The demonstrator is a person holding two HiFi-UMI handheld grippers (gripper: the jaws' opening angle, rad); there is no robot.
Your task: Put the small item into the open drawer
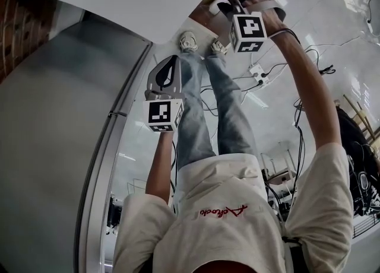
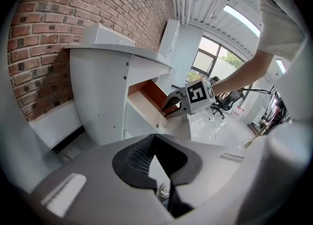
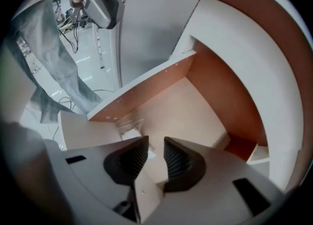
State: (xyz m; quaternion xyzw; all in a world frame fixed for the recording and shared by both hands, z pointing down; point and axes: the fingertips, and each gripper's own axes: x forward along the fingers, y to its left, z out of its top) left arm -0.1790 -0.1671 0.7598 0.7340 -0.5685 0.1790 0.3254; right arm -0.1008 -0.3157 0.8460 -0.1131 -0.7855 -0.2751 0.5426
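One drawer [image 3: 146,89], wood-brown inside with white edges, stands open beneath the right gripper [image 3: 155,143], its two ribbed black jaws parted and holding nothing. One small clear item [image 3: 129,127] lies on the drawer floor just beyond them. The left gripper [image 2: 154,138] is closed and empty.

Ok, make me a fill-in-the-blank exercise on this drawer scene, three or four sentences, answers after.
1. The right gripper is above the drawer with its jaws ____.
2. The small clear item lies ____ the drawer, free of the jaws.
3. The left gripper has its jaws ____, with nothing between them.
4. The wall behind the white cabinet is built of red ____.
Missing words: open; inside; shut; brick.
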